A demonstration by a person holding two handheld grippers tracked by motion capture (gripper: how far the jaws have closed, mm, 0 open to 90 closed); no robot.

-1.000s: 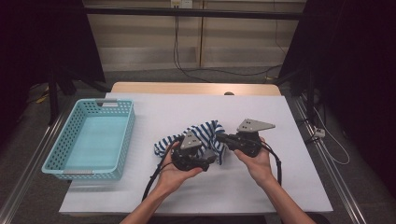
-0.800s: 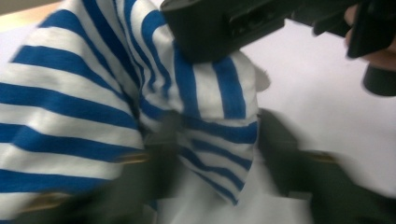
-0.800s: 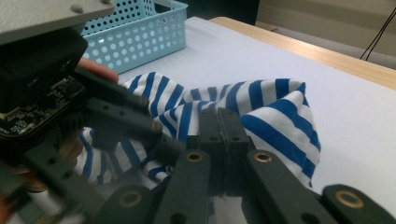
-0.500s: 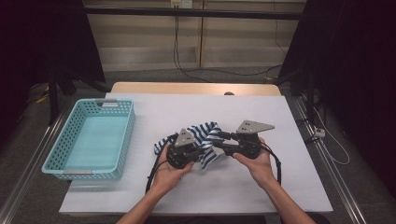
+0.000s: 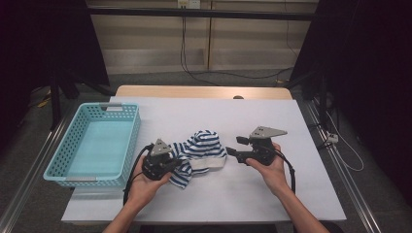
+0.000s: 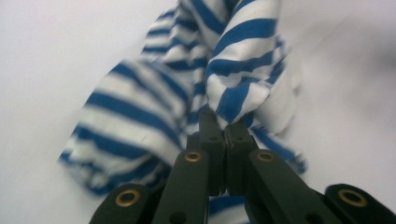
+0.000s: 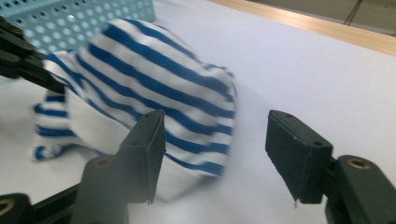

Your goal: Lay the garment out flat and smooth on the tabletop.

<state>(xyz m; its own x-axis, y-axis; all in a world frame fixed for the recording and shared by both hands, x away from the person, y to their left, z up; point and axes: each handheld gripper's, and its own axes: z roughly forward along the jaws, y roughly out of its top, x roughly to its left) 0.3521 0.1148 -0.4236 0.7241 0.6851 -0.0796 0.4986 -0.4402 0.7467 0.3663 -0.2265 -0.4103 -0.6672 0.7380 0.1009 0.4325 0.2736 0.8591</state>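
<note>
The soft blue-and-white striped cloth [image 5: 200, 154] is lying crumpled mid-worktop [image 5: 291, 194], its folds bunching loosely. The left hand-held gripper [image 6: 219, 128] is pinching a fold tight between its black jaws. The right hand-held gripper [image 7: 215, 154], jaws just opening and parted with nothing between them, is hovering just beside the cloth. A perforated turquoise plastic basket [image 5: 73, 167] is sitting to the left.

no readable text, no labels, no brand marks, no numbers on anything in view
</note>
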